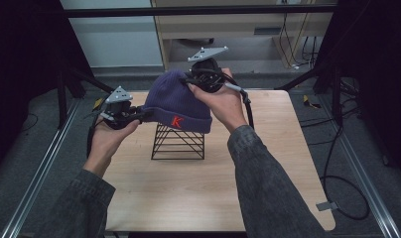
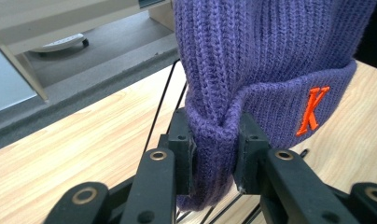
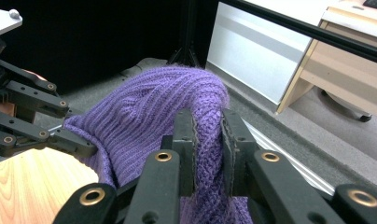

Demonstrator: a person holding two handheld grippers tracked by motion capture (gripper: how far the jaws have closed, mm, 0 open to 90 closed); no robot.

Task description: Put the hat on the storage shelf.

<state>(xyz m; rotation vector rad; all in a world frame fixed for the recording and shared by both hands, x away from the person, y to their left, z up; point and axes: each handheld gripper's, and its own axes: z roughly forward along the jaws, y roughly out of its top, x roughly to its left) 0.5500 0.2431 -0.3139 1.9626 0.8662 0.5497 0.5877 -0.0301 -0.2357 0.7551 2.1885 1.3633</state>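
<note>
Beanie (image 1: 176, 104), purple knit, stretched between left gripper (image 1: 139, 115) and right gripper (image 1: 194, 85), both clamped on it, apparently to drape over wire stand (image 1: 178, 143).

One purple beanie (image 1: 176, 101), one wire stand (image 1: 178, 144), two grippers.

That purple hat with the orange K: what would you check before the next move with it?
1. Left hand-held gripper pinching the purple hat's folded brim: ok.
2. Right hand-held gripper clamped on the knit at the crown: ok.
3. Hat over the black wire stand: ok.
4. Hat settled fully on the stand: cannot tell.
5. Orange K facing the person: ok.
6. Wooden table free around the stand: ok.
</note>
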